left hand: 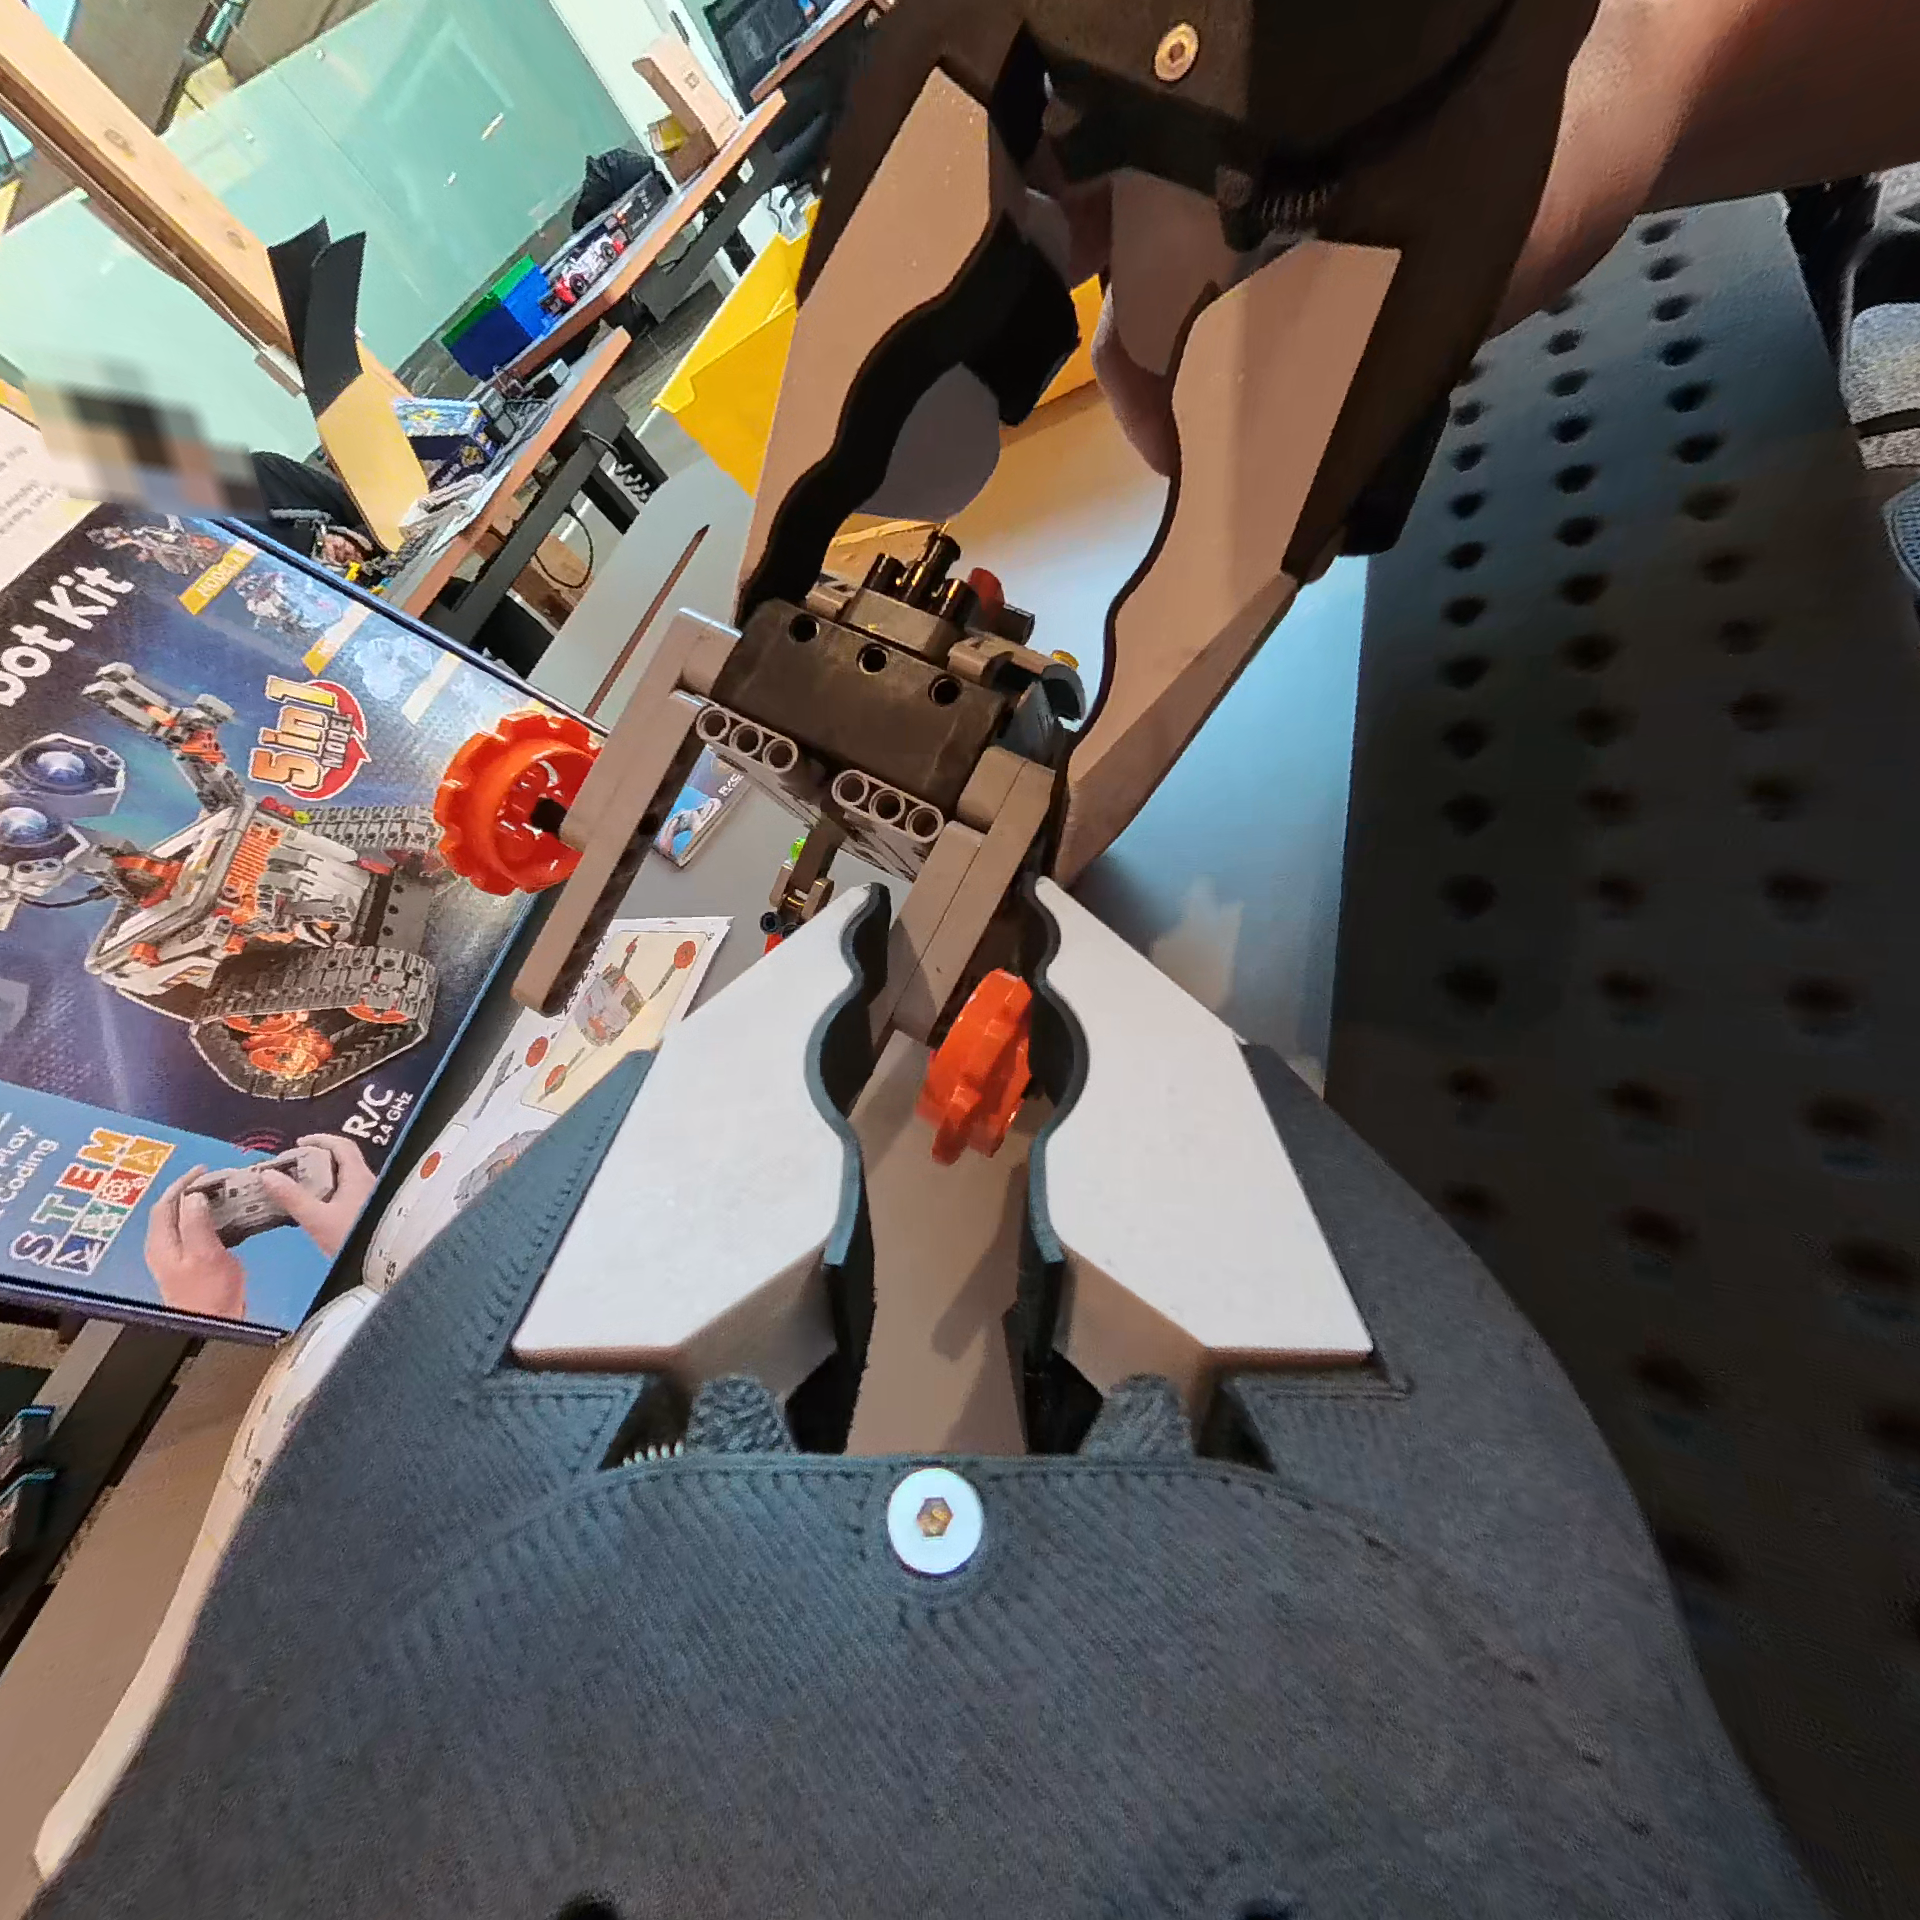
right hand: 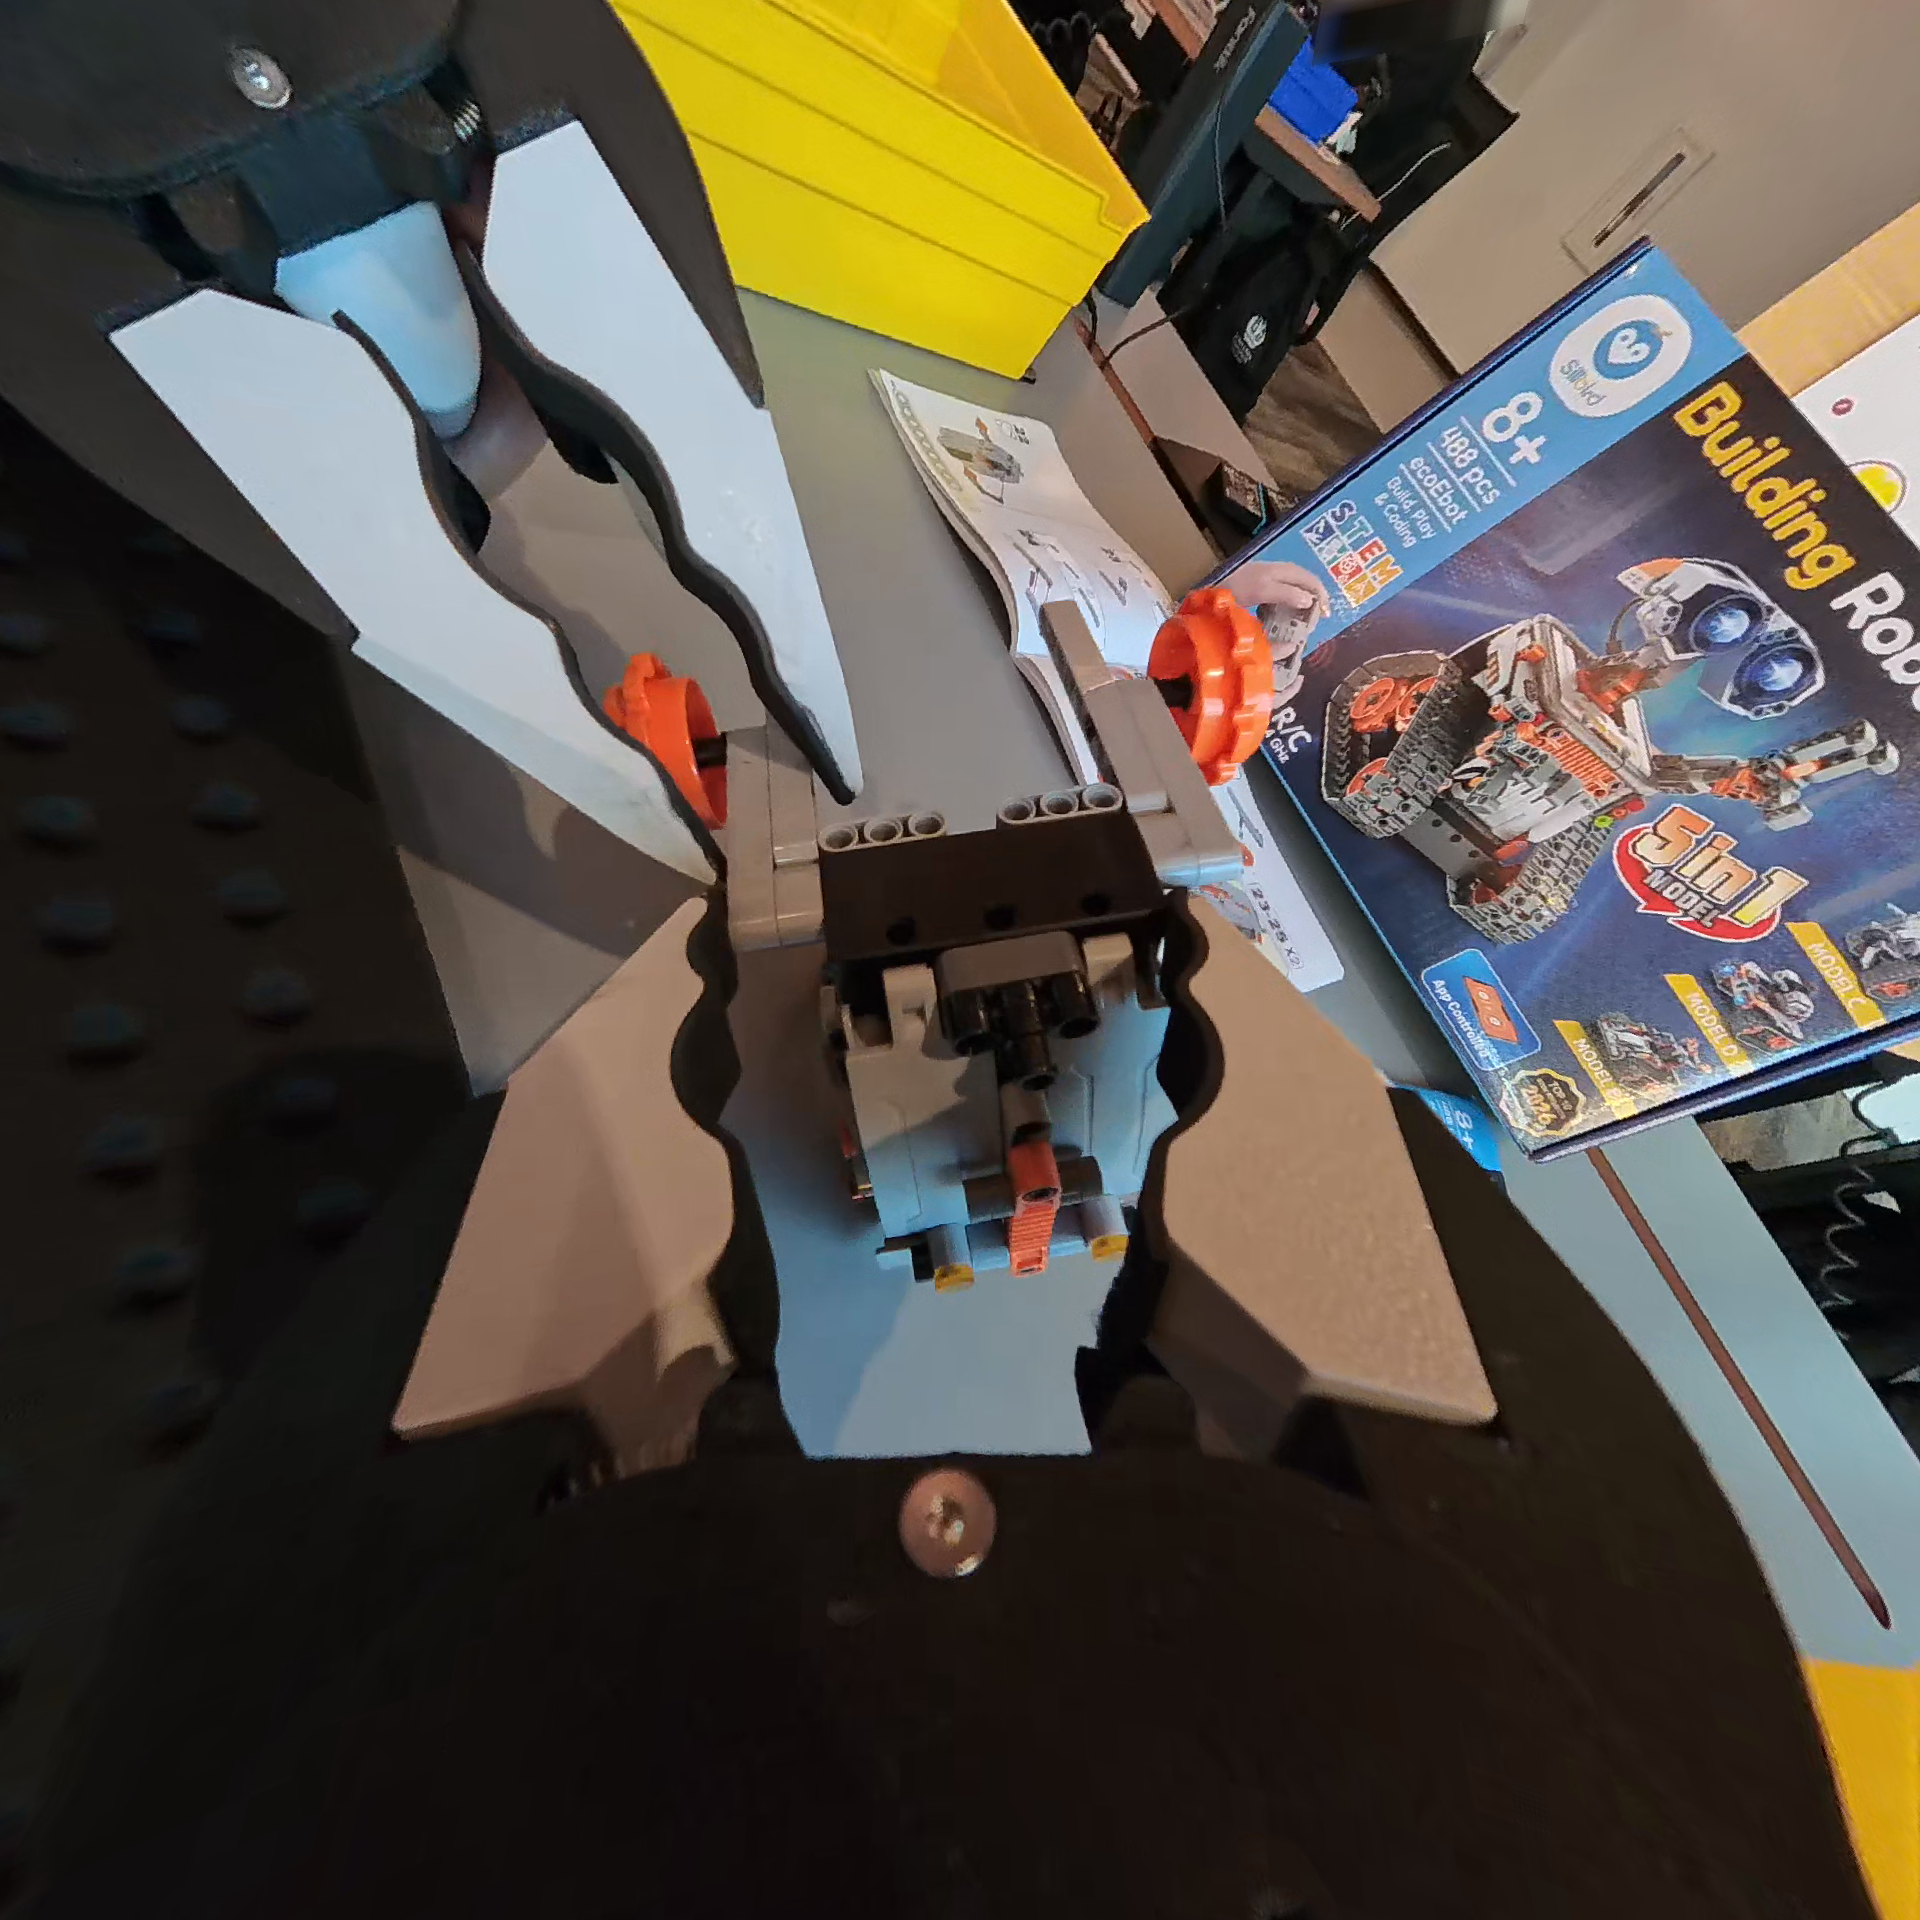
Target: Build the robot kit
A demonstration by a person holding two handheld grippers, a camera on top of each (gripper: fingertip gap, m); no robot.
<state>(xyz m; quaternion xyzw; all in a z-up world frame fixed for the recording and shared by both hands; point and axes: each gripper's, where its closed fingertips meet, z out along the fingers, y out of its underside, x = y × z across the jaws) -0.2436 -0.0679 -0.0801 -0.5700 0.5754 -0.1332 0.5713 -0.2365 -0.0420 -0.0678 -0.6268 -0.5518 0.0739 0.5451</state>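
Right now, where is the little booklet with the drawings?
The instruction booklet lies open on the grey table, in the right wrist view just beyond the brick model, between the yellow bin and the blue kit box.

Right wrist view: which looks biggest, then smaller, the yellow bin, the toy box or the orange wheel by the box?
1. Toy box
2. Yellow bin, partly cut off, so unsure against the box
3. Orange wheel

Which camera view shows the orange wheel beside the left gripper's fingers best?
The left wrist view: the orange wheel sits close between the left gripper fingertips. The right wrist view shows it smaller, partly behind a finger.
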